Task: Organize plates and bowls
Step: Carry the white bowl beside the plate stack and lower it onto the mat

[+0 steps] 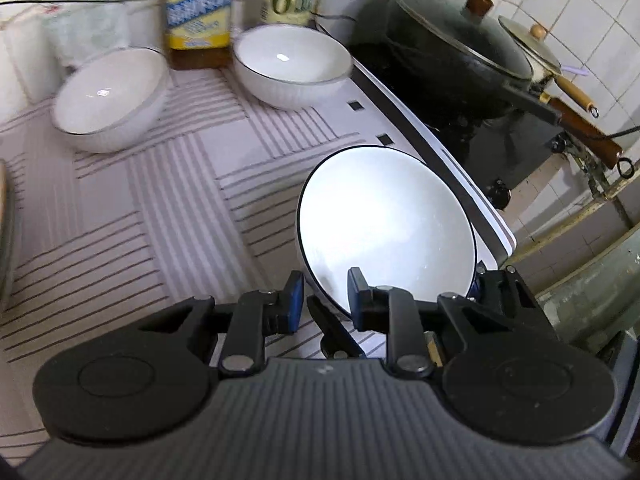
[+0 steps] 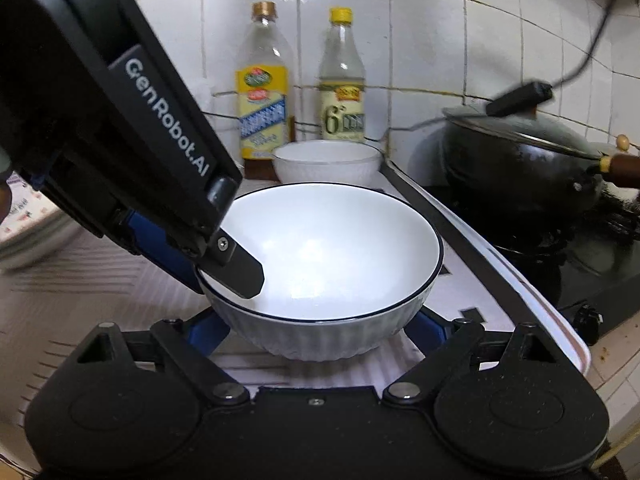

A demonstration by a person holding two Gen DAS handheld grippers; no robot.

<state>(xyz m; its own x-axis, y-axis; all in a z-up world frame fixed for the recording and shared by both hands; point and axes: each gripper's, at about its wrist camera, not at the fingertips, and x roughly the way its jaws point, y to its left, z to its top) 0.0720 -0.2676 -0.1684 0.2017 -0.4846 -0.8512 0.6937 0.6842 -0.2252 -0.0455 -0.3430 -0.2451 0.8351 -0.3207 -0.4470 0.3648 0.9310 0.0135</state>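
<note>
Left gripper (image 1: 322, 296) pinches the near rim of the ribbed white bowl (image 2: 332, 256); right gripper (image 2: 316, 332) spread wide, straddling its base. Bowl looks lifted, hard to confirm. Keep it level, stack onto far bowl (image 1: 292, 66).

Striped counter mat (image 1: 120, 216) (grey lines) carries two bowls (image 1: 110, 100).

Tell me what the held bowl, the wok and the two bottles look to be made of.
Held bowl: likely glazed ceramic; glossy white inside, dark rim line, ribbed outer wall.
Wok: apparently dark metal, dull black, with a glass-like lid and a brown wooden-looking knob.
Bottles: clear plastic or glass, I cannot tell which; printed yellow labels and coloured caps.
</note>
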